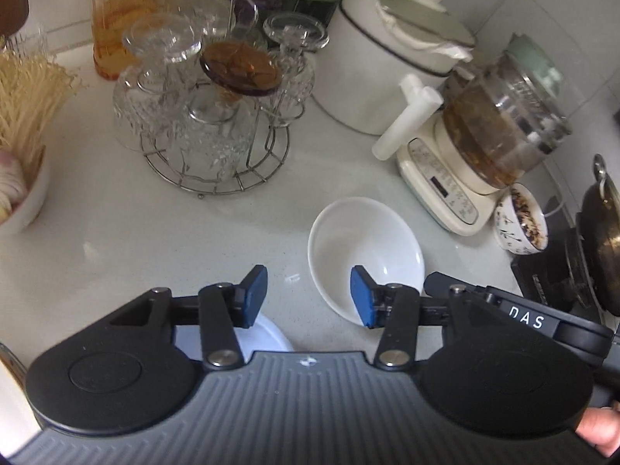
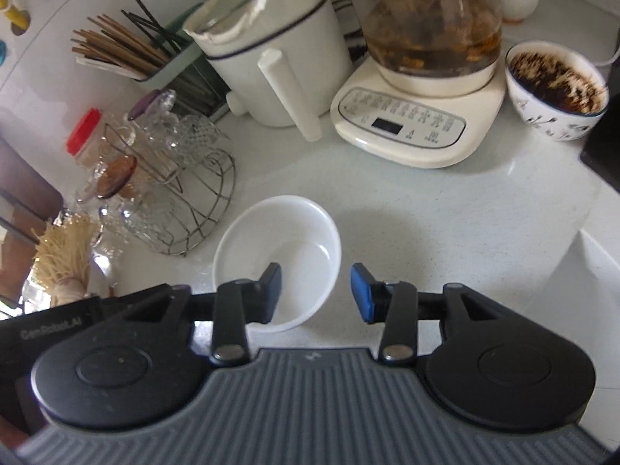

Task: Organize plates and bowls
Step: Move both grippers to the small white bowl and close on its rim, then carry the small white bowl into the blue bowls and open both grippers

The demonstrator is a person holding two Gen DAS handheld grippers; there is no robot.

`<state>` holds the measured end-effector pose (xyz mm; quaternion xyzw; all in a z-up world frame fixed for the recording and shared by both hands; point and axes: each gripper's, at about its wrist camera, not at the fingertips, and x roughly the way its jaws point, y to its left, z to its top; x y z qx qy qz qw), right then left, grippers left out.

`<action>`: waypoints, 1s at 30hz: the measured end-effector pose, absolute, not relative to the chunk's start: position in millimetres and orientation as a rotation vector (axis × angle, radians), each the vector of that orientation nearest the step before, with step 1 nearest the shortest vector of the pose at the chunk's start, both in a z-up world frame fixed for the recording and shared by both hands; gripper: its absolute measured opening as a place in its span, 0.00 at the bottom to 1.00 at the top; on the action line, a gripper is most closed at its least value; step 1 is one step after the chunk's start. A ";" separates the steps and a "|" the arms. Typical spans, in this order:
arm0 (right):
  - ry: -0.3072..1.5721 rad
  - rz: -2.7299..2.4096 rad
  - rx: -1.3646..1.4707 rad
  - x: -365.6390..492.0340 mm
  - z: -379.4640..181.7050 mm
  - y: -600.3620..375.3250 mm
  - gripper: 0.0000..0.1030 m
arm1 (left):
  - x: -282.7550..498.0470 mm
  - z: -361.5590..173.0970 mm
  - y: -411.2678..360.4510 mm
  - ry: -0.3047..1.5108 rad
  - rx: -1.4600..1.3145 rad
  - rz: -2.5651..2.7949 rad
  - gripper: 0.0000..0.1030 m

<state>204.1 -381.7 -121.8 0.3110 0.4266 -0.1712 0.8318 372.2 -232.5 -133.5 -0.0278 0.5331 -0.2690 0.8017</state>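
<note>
The left gripper [image 1: 308, 296] hangs with its jaws parted and nothing between them; its right pad [image 1: 362, 296] stands in front of the bowl's near rim, and whether it touches is unclear. The right gripper [image 2: 316, 292] is likewise released, its left pad [image 2: 271, 292] over the bowl's near side, its right pad out over bare counter.

The white counter [image 1: 116, 232] carries everything. At the back stands a white pot [image 1: 372, 66] with a lid, and beside it a glass kettle [image 1: 500, 116] of brown liquid on a cream base. Left of these, a wire rack [image 1: 217, 143] holds upturned glasses. The empty white bowl [image 1: 364, 248] sits upright toward the counter's front, near the kettle base. A white plate [image 1: 267, 333] lies at the front edge, mostly hidden under the left gripper. A patterned bowl [image 1: 521, 221] with dark residue stands right of the kettle base.
</note>
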 end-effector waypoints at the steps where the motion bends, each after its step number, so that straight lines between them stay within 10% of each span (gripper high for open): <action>1: 0.912 -0.355 0.666 206.4 -124.7 -384.7 0.42 | 373.7 -136.8 -235.9 1.146 -0.060 -0.569 0.52; 12: 0.994 -0.286 0.699 233.1 -155.2 -409.0 0.39 | 392.1 -169.5 -262.8 1.195 -0.057 -0.503 0.49; 30: 1.056 -0.212 0.658 253.2 -168.4 -414.4 0.12 | 400.6 -190.6 -265.0 1.237 -0.137 -0.457 0.10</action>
